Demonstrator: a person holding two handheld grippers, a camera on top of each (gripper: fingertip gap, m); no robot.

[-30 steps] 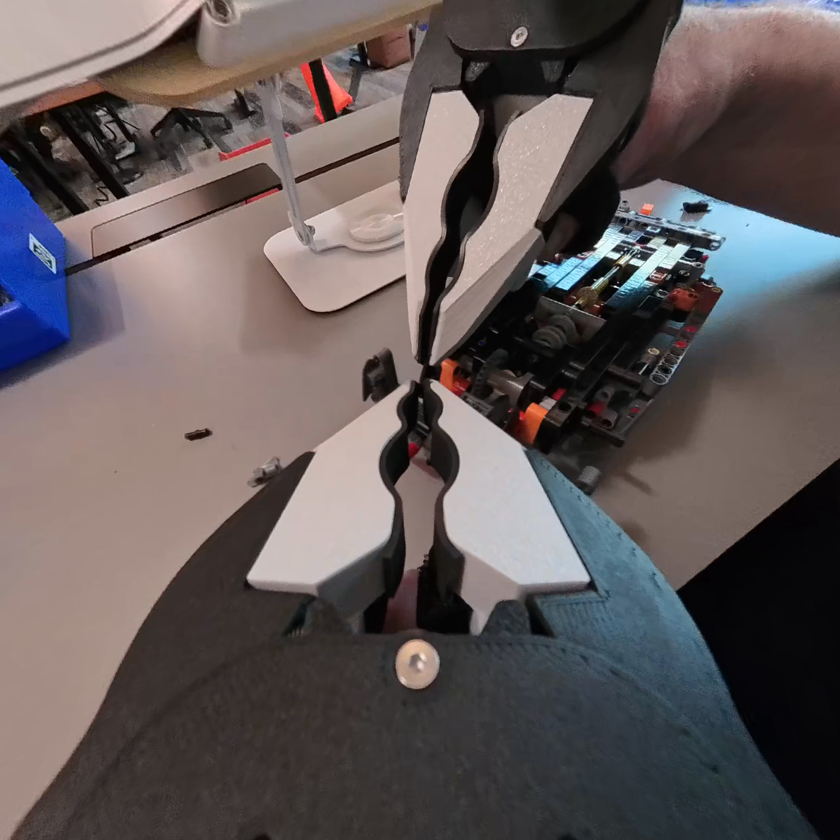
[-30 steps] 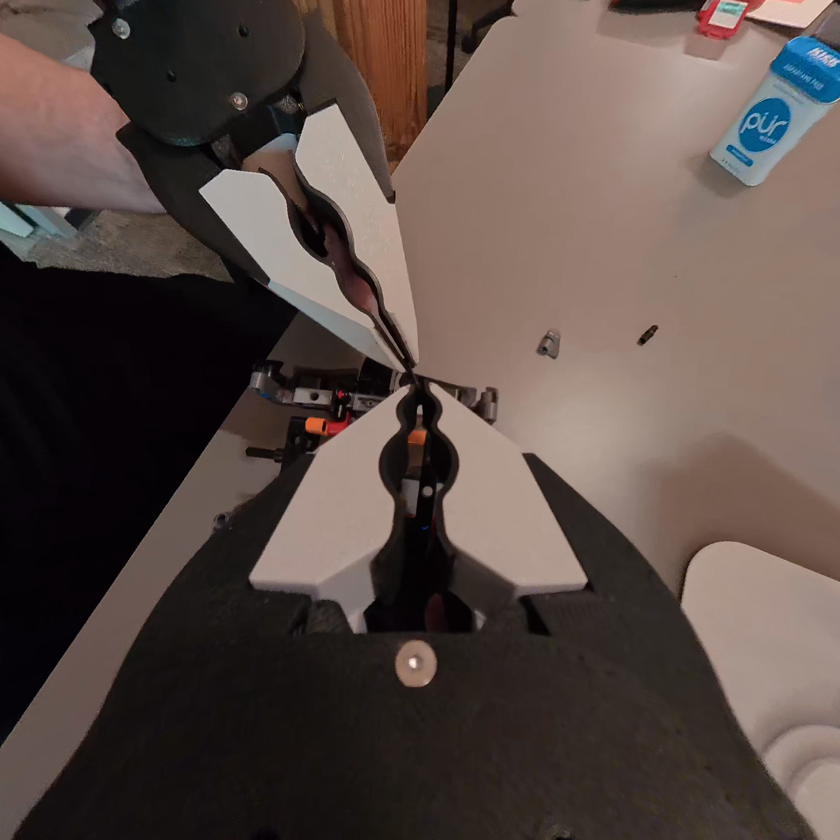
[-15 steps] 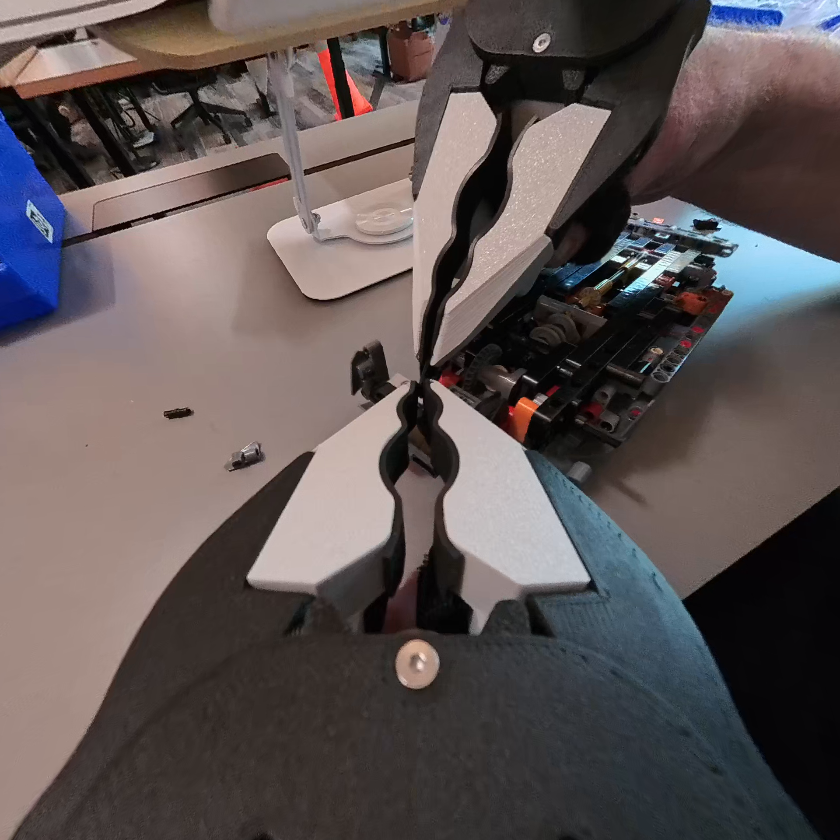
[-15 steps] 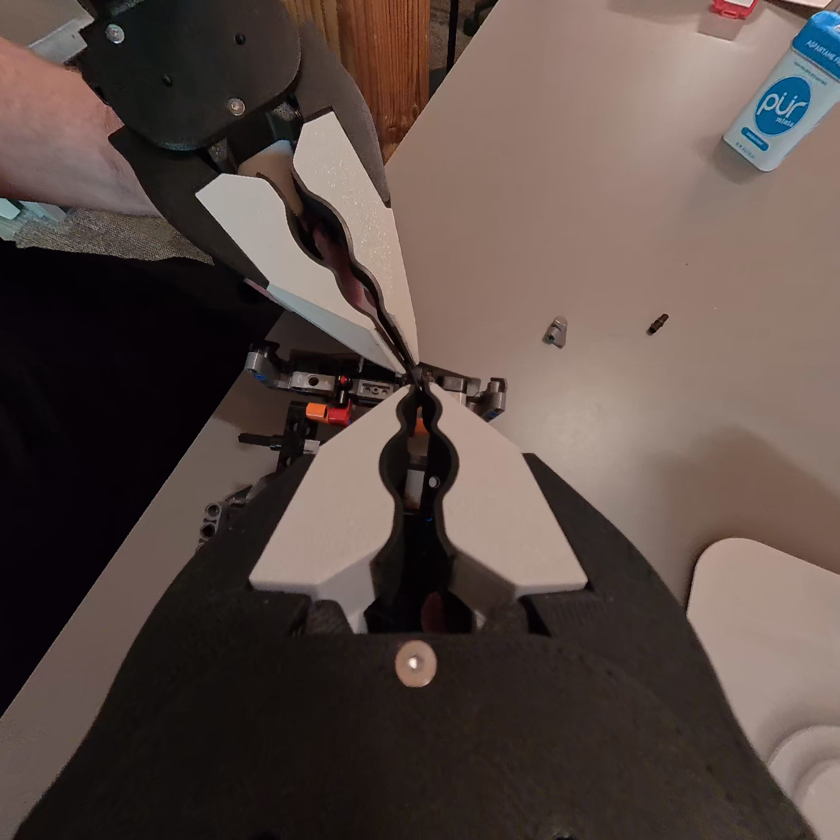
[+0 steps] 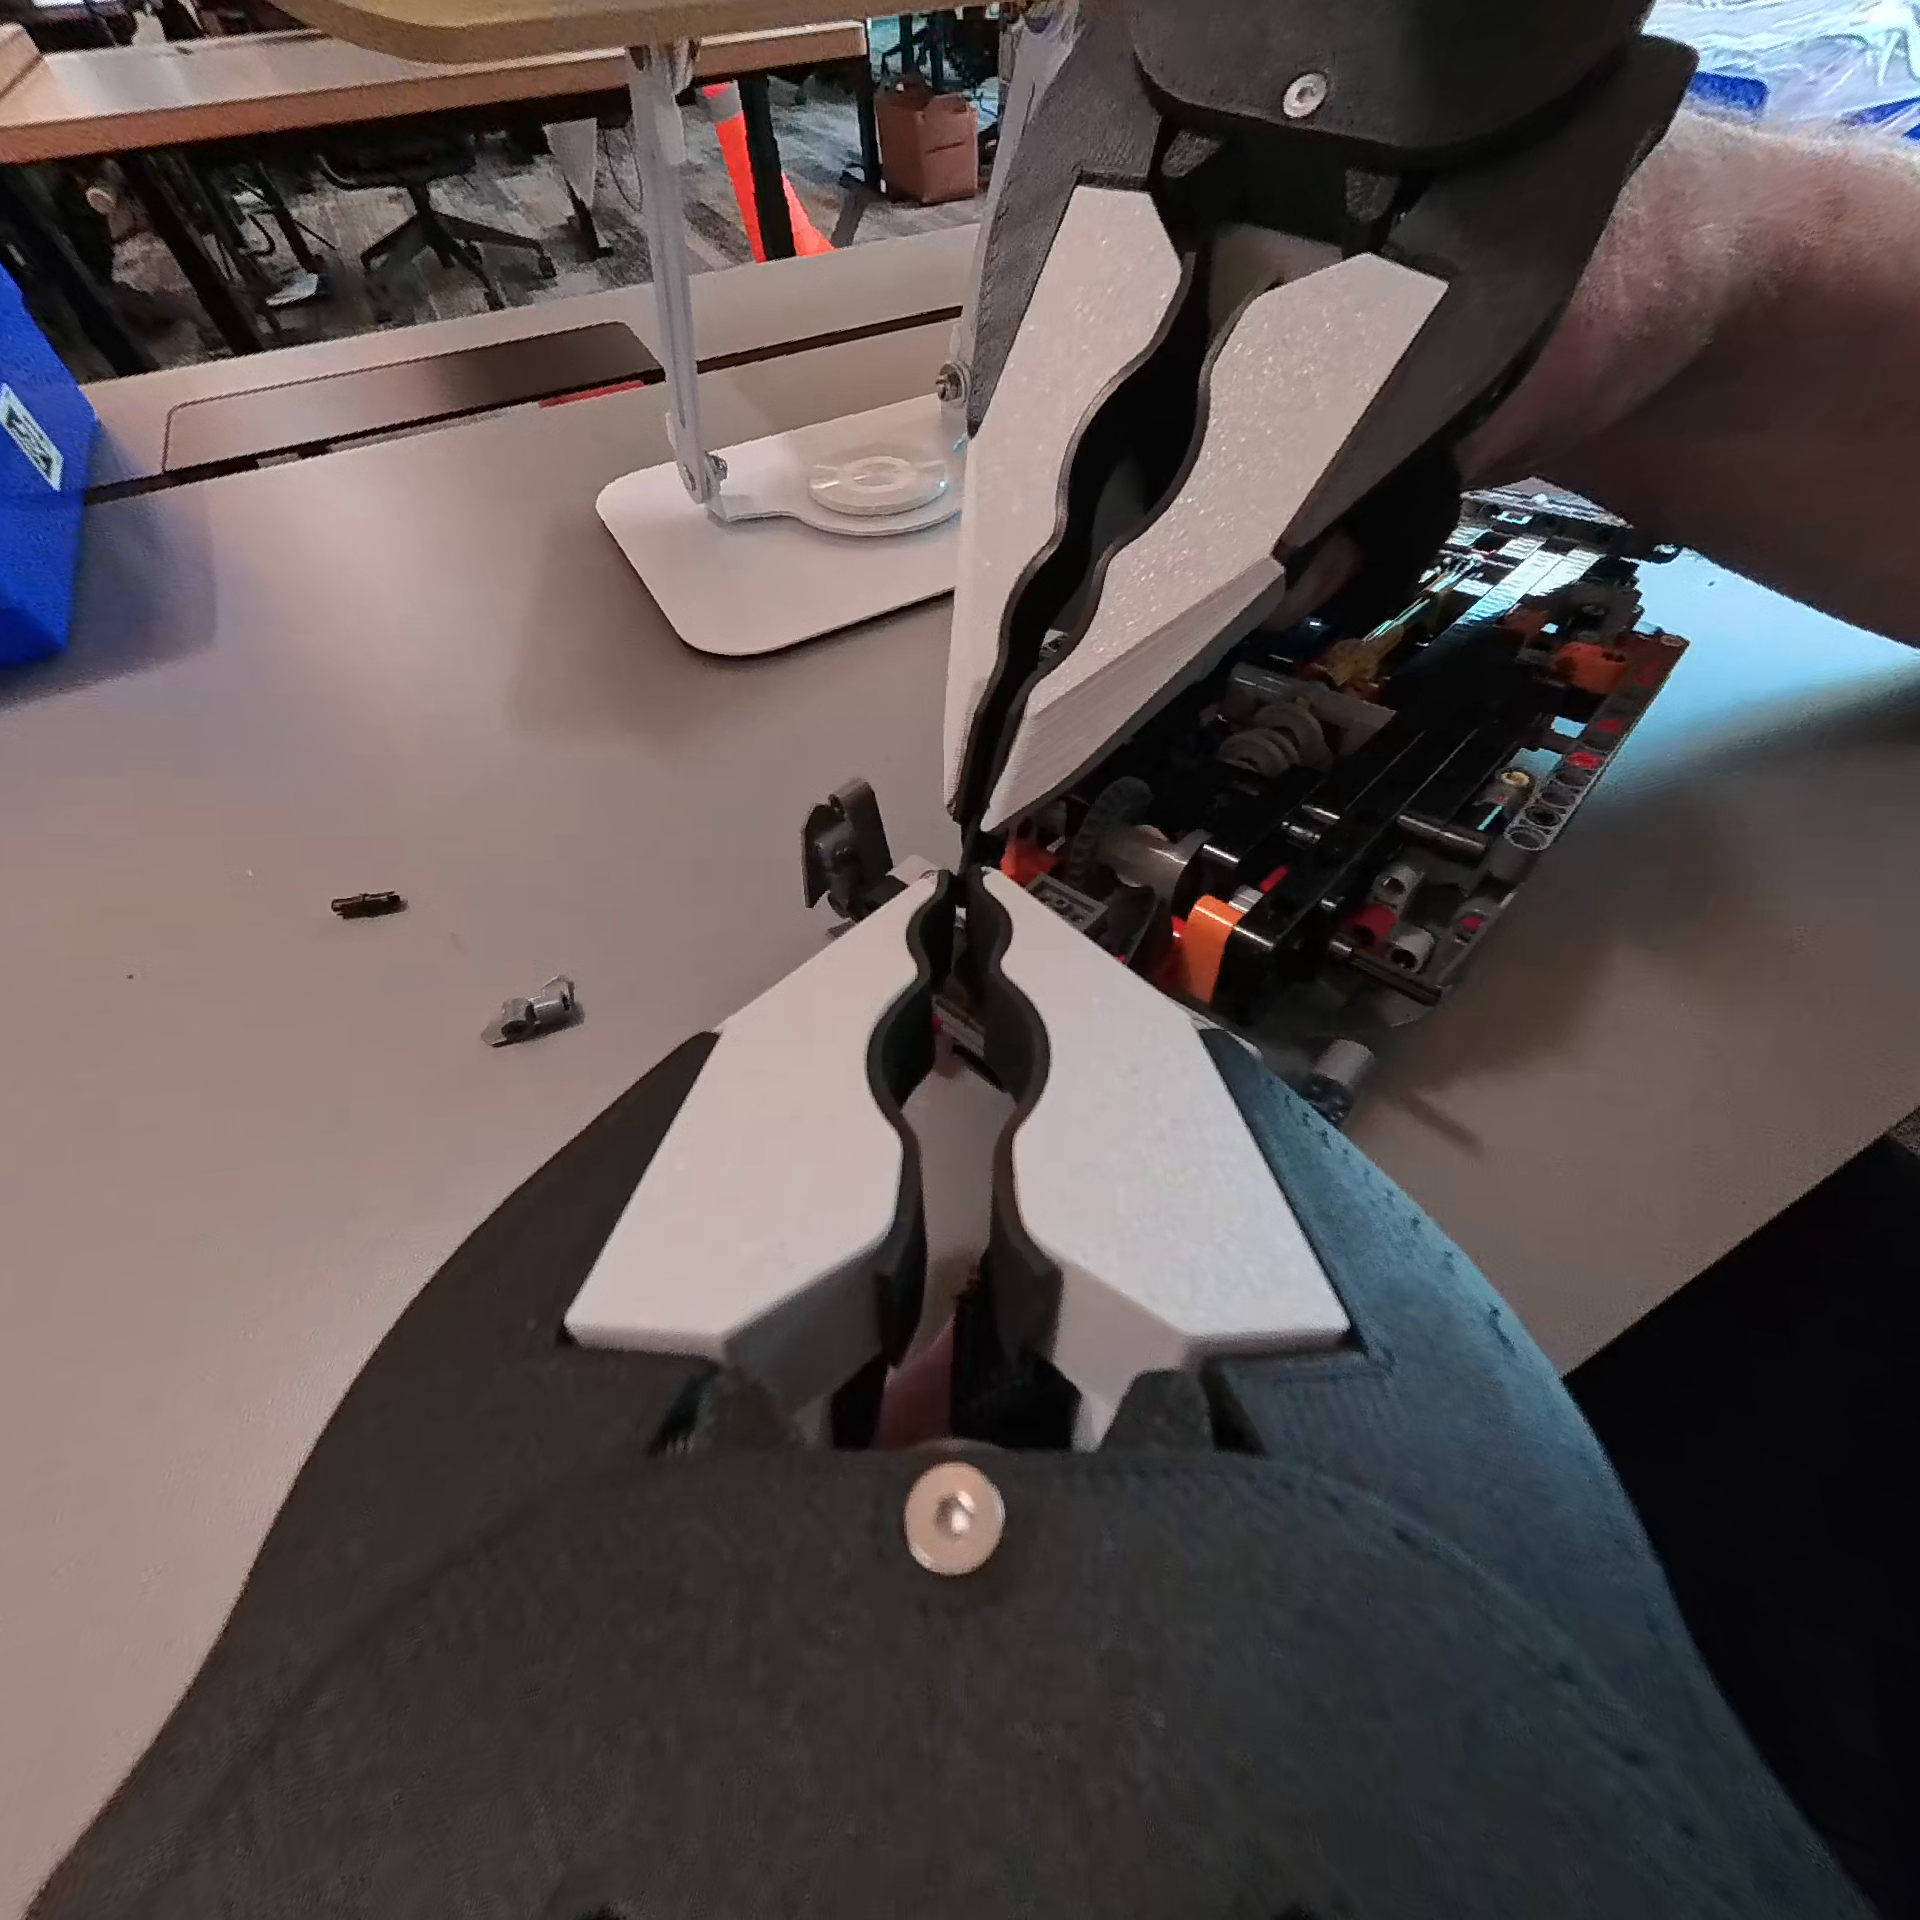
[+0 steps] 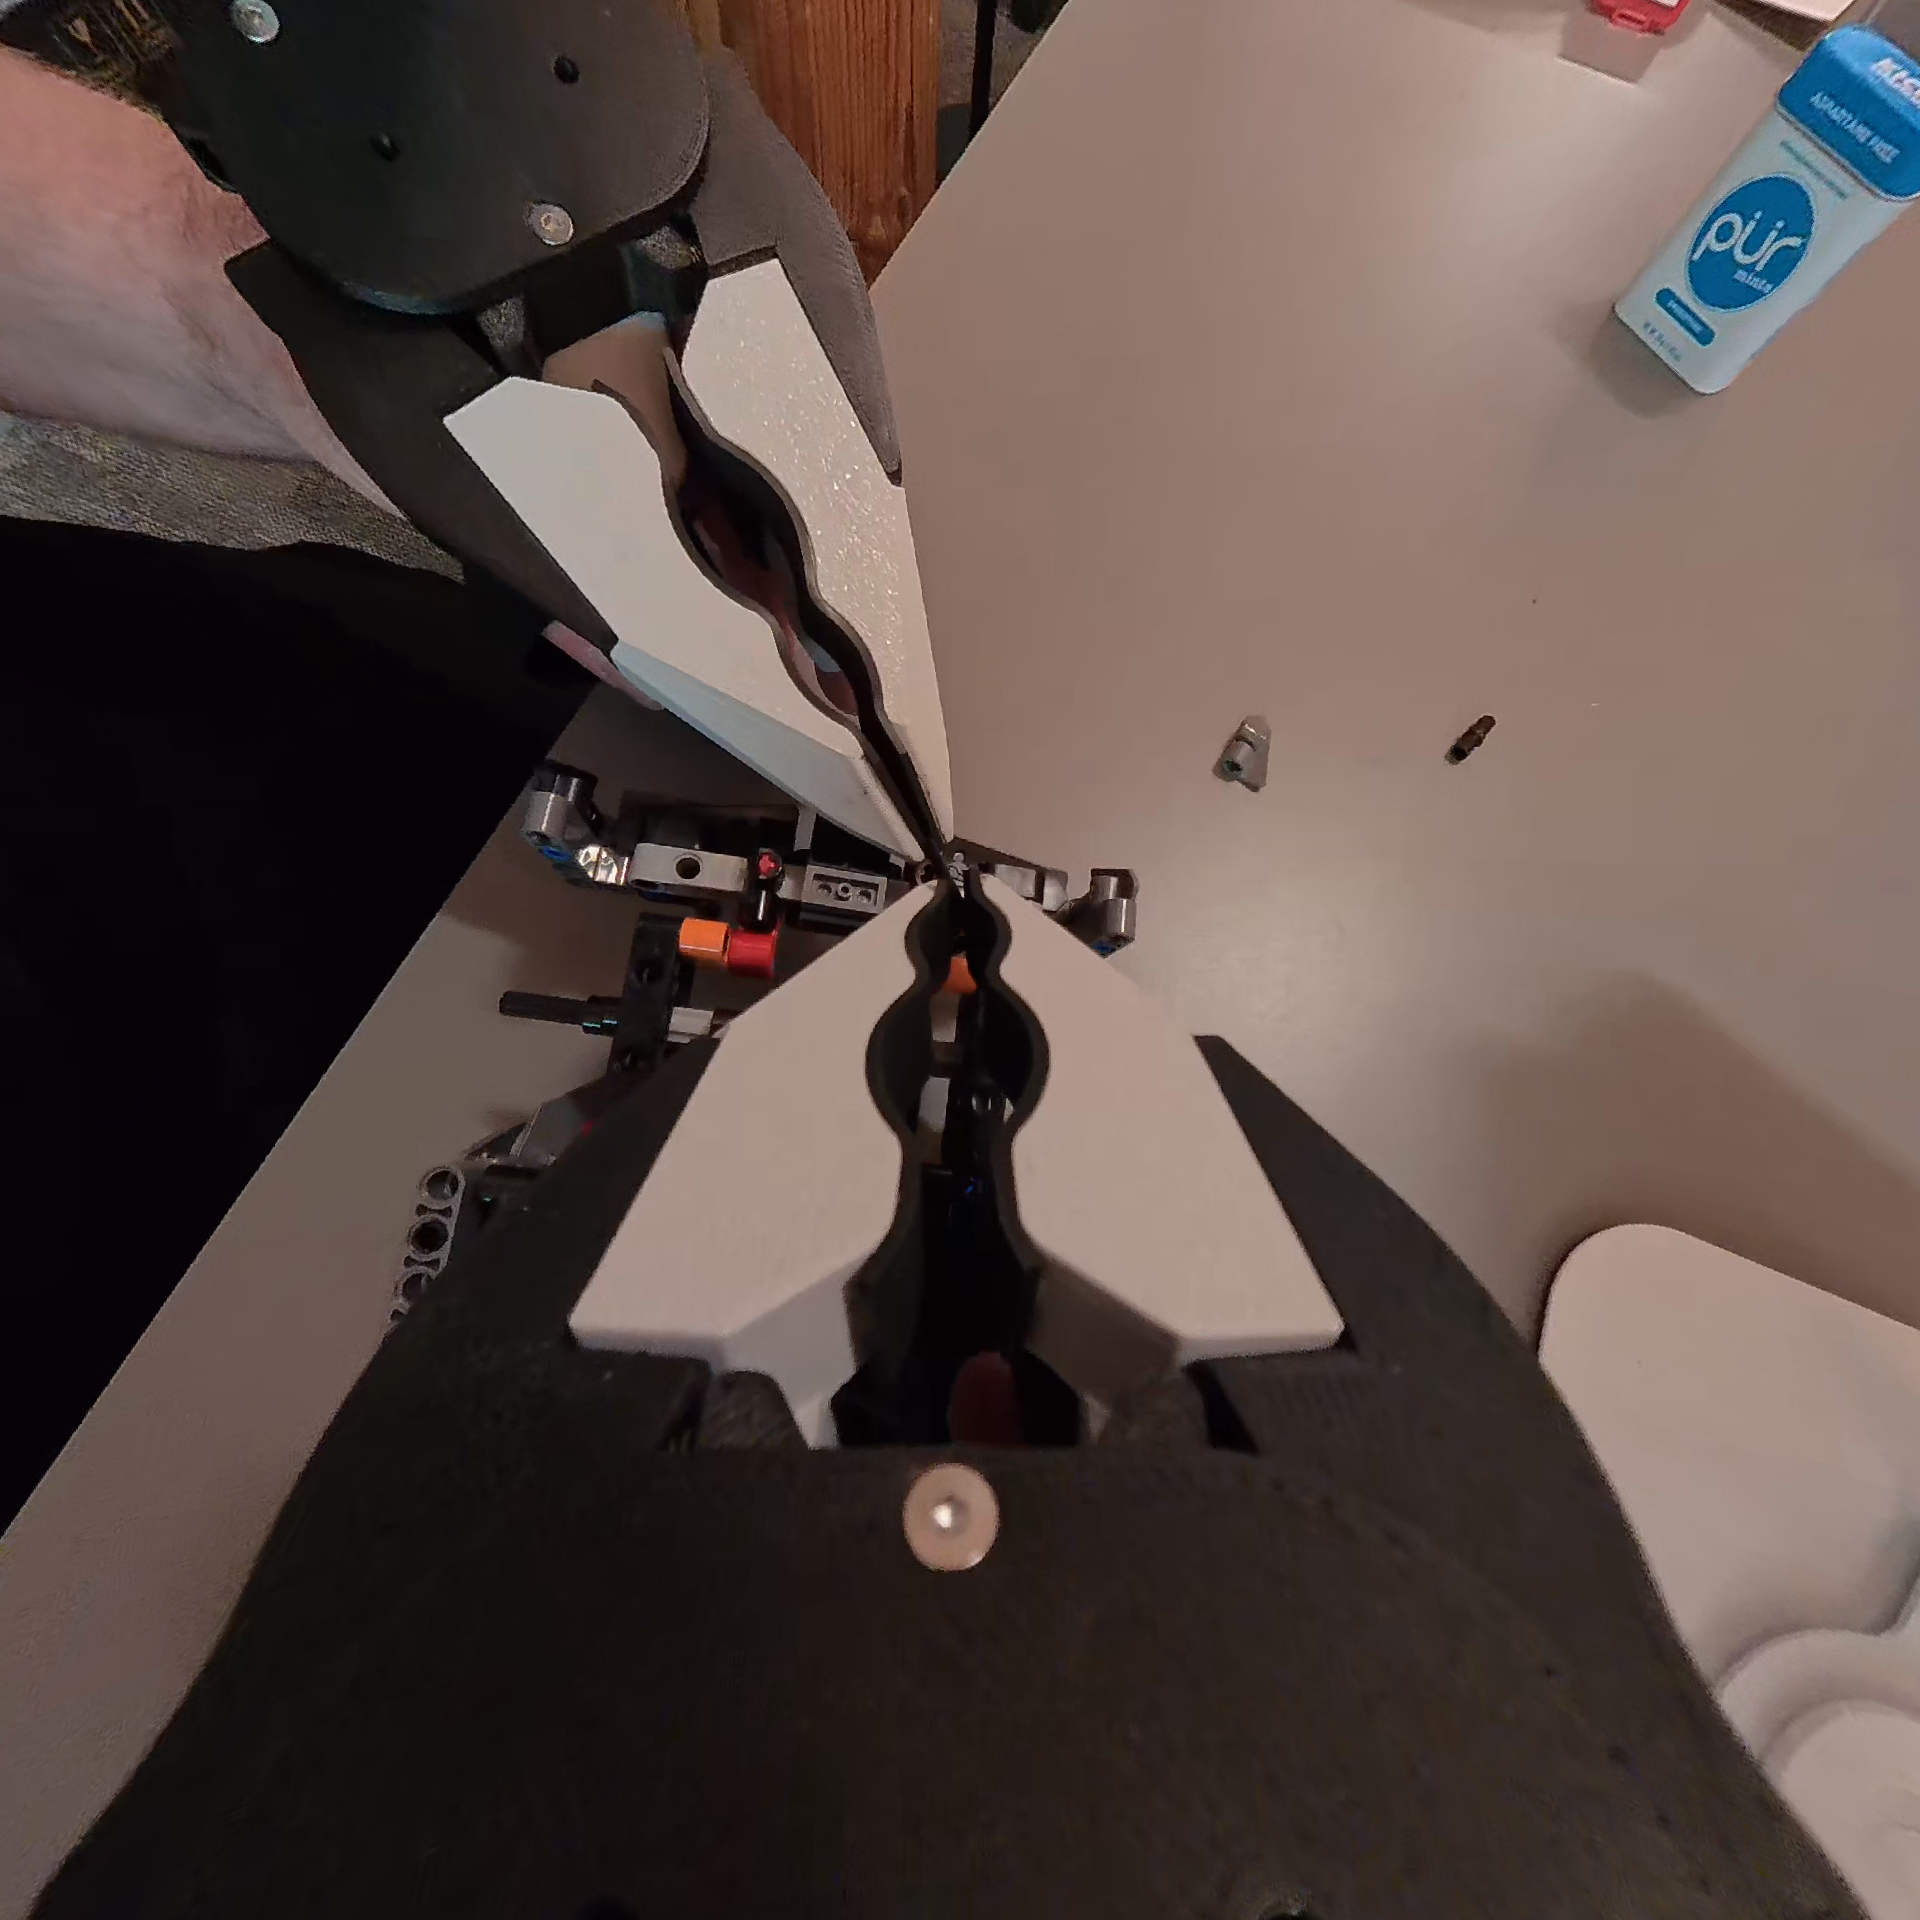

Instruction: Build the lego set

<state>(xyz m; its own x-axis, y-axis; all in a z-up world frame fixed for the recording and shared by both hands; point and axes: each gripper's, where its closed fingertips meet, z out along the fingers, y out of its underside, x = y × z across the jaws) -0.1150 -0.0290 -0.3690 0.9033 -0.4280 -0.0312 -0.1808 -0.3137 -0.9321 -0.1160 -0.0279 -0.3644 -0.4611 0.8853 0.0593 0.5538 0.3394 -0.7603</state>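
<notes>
A black Lego Technic chassis (image 5: 1351,810) with orange and red parts lies at the table's near edge; it also shows in the right wrist view (image 6: 727,894). My left gripper (image 5: 961,883) and right gripper (image 6: 951,883) are both shut and meet tip to tip just above the chassis's end. A thin small black piece (image 5: 963,857) seems pinched between both pairs of tips. The right gripper (image 5: 961,821) comes down from the upper right in the left wrist view. The left gripper (image 6: 930,857) comes from the upper left in the right wrist view.
A loose grey piece (image 5: 535,1013) and a black pin (image 5: 369,904) lie on the table left of the grippers; both also show in the right wrist view (image 6: 1245,750) (image 6: 1470,738). A white stand base (image 5: 790,540), a blue box (image 5: 31,520) and a blue-white container (image 6: 1766,208) stand farther off. My left and right fingertips are right by each other. From either gripper's tips it is about 20 cm to the black pin (image 5: 369,904). The right camera catches it too, in the right wrist view (image 6: 1473,740).
Both grippers stay shut and tip to tip over the chassis's end. The pair has shifted only slightly, and the views have tilted a little.
</notes>
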